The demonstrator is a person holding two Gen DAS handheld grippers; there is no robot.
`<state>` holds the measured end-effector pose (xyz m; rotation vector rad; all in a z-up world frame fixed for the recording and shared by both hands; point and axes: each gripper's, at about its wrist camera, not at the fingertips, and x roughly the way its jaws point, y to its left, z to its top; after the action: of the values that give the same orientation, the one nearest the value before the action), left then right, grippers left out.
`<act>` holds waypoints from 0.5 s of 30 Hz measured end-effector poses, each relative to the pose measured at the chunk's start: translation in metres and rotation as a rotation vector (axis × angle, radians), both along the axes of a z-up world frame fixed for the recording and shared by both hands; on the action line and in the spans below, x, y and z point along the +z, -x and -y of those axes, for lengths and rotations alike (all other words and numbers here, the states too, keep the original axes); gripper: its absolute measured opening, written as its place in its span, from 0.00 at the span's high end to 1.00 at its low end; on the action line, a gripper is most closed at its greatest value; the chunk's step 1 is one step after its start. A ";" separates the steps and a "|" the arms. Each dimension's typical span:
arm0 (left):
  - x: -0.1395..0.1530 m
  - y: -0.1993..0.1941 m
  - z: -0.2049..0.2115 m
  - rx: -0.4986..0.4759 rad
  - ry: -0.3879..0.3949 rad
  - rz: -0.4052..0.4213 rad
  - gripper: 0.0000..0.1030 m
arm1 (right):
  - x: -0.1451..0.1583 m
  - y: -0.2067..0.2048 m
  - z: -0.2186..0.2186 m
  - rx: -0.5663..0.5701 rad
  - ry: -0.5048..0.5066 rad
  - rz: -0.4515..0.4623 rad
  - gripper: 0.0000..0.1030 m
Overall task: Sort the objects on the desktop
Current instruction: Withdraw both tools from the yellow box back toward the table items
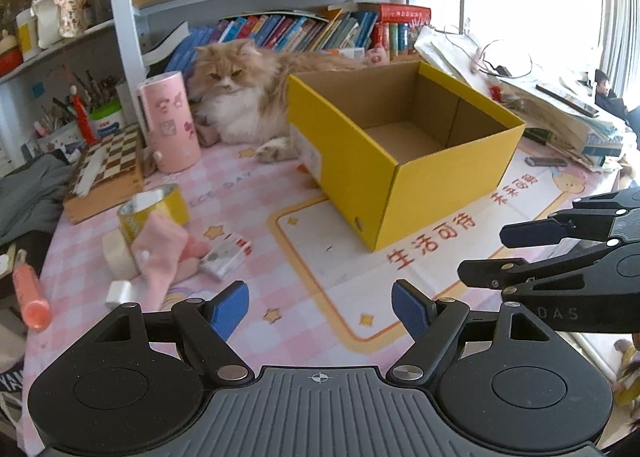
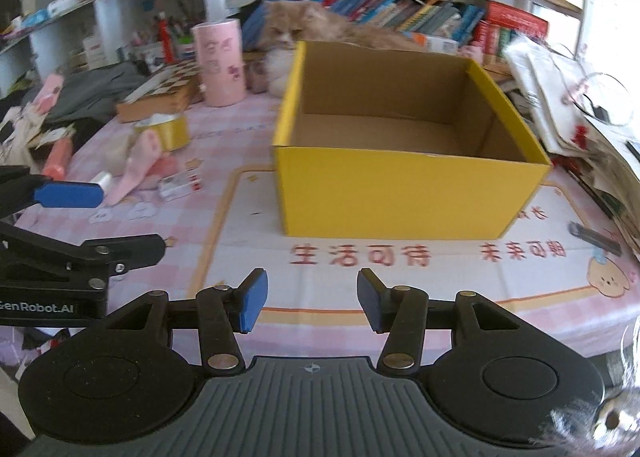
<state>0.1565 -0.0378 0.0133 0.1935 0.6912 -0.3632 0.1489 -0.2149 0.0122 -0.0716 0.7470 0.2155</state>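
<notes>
Two grippers hover low, jaws apart and empty: left gripper (image 1: 320, 311) reads "GenRobot.AI", right gripper (image 2: 312, 303) "DAS". Yellow box (image 2: 400, 193) sits ahead on the surface (image 1: 312, 293); clutter, including a gold tape roll (image 1: 154, 209), lies left.

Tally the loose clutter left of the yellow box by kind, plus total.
Tape rolls: 2, yellow and white
Pink cloth: 1
Small packet: 1
Orange tube: 1
Small white block: 1
Total: 6

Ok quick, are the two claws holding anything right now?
Left claw: open, holding nothing.
Right claw: open, holding nothing.
</notes>
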 end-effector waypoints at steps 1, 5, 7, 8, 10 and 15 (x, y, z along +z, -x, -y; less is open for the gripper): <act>0.000 0.001 -0.004 0.003 0.000 0.000 0.21 | 0.000 0.001 -0.005 0.010 0.002 0.000 0.54; 0.000 0.007 -0.021 0.016 -0.002 -0.001 0.21 | -0.001 0.006 -0.024 0.032 0.004 -0.001 0.54; 0.000 0.010 -0.029 0.024 -0.003 -0.005 0.21 | -0.002 0.007 -0.032 0.036 0.002 -0.003 0.54; -0.001 0.011 -0.032 0.027 -0.003 -0.007 0.21 | -0.002 0.008 -0.035 0.039 0.000 -0.005 0.54; -0.001 0.013 -0.041 0.037 0.000 -0.012 0.21 | -0.004 0.009 -0.044 0.046 -0.002 -0.011 0.54; -0.003 0.017 -0.059 0.055 0.004 -0.022 0.21 | -0.007 0.013 -0.065 0.070 0.002 -0.015 0.54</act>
<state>0.1394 0.0211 0.0104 0.1668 0.7161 -0.3140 0.1359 -0.1502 0.0053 -0.0981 0.7604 0.2826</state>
